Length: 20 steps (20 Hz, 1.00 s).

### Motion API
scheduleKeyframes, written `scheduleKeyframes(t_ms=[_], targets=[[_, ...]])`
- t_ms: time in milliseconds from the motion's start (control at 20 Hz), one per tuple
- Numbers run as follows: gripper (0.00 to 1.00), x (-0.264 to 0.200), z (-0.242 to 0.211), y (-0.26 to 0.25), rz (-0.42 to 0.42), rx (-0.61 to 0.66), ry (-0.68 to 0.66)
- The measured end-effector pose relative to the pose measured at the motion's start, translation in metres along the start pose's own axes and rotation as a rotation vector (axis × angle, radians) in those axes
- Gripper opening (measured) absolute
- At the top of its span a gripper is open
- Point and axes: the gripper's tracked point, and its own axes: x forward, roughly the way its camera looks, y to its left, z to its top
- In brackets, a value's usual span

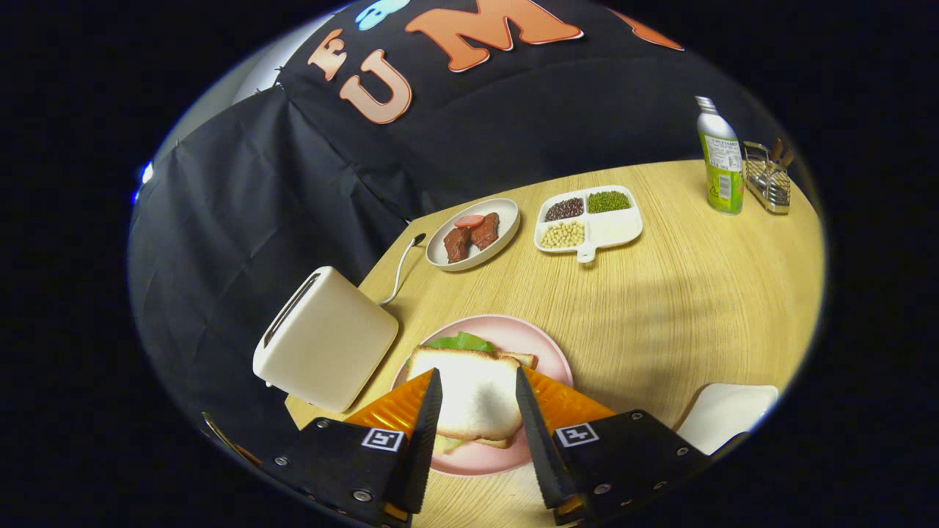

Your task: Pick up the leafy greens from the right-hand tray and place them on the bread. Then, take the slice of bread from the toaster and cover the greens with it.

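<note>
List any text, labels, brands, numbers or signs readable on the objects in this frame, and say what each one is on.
None can be read.
Green bottle: its label carries print, too small and blurred to read.
Gripper: a square black-and-white marker on each finger mount, a pattern with no words; its fingers stand open either side of the top bread slice on the pink plate.
Toaster: no marking visible.

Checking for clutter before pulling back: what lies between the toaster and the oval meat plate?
Gripper view: the toaster's white cord on bare table, ending beside the meat plate.
</note>
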Motion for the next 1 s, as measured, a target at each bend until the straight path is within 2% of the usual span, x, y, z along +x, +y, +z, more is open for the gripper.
scheduleKeyframes(t_ms=[350,650,1000], targets=[[0.79,-0.027,0.049,0.003,-0.135,-0.181,-0.206],[0.86,-0.075,0.094,0.024,-0.208,-0.308,-0.428],[0.89,-0.124,0.139,0.045,-0.272,-0.397,-0.643]])
